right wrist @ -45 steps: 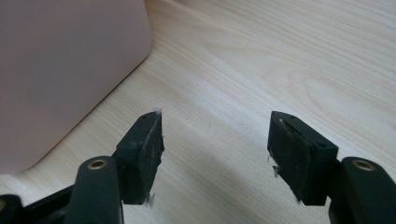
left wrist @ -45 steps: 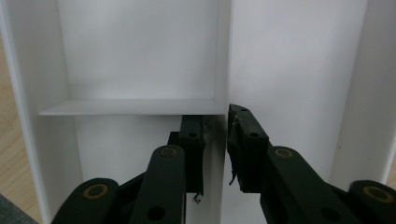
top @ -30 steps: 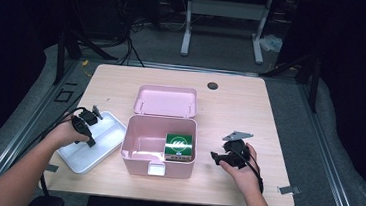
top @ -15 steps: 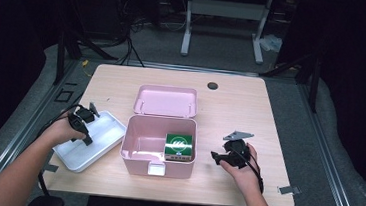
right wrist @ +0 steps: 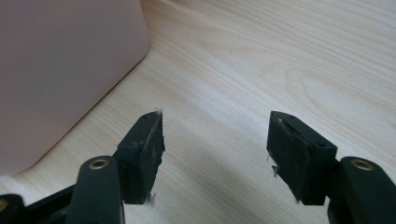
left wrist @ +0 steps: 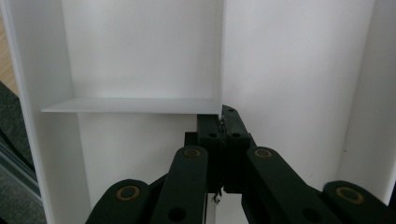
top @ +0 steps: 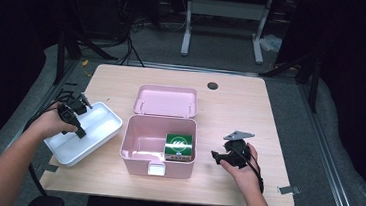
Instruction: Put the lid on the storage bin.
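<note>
White tray (top: 84,133): on the surface at about 9 o'clock from the pink box, lying askew, its near end over the surface's front-left edge region. Divided inside; a thin partition wall runs along it (left wrist: 219,56), with a cross shelf (left wrist: 130,105) meeting that wall.

Left hand-held gripper (top: 75,122): jaws together, clamped on the white tray's partition wall, seen edge-on between the pads in the left gripper view (left wrist: 225,128).

Pink box (top: 159,146): centre of the surface, lid (top: 166,100) laid open at 12 o'clock. Just beside the tray's 3 o'clock edge; cannot tell if touching.

Green carton (top: 179,147): inside the pink box, in its 3 o'clock half.

Right hand-held gripper (top: 218,157): jaws apart, nothing between them, low over bare wood at 3 o'clock of the pink box (right wrist: 60,70).

Progress: judged early to mid. Tray is gripped but not in the box; box is open with one item already in. Left to do, likely: lift the tray and seat it in the box, then close the lid.

Change from earlier frames: left hand and tray have shifted slightly toward 9 o'clock, tray angle turned a little. Right hand-held gripper, box and carton unchanged.
</note>
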Demonstrator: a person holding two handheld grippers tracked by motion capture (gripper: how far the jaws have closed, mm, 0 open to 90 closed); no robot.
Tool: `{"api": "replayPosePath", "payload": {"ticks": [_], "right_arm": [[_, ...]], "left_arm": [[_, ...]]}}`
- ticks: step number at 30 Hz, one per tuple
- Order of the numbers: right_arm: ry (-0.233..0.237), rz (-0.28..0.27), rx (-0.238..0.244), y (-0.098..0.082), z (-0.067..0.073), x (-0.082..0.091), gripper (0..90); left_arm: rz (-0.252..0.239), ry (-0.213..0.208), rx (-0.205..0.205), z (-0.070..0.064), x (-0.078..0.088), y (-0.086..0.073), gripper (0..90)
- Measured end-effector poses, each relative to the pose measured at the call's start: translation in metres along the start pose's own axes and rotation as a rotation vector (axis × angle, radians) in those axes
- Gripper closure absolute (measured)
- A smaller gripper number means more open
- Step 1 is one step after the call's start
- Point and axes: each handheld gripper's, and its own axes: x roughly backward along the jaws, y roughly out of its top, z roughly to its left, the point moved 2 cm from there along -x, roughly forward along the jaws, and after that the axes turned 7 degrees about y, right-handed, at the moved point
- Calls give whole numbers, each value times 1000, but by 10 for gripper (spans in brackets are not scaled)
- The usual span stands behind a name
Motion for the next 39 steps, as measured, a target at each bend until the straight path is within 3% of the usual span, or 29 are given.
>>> {"api": "replayPosePath", "payload": {"ticks": [14,21,23,28,34,36,39], "right_arm": [[1,-3,-3,0,0,0,360],[0,-4,-5,0,-1,0,361],[-4,-4,-6,0,0,1,361],[0,-4,-5,0,-1,0,366],[0,-4,-3,0,-1,0,369],[1,-4,-3,0,-1,0,369],[-3,-4,1,1,-1,0,371]], "left_arm": [[-37,21,25,-3,48,4,891],[-47,37,-1,-7,68,10,891],[-50,43,-28,-10,75,13,891],[-66,78,-174,-24,88,24,891],[-95,70,-280,-48,94,40,891],[-91,66,-328,-59,95,47,891],[-86,63,-367,-73,95,56,891]]}}
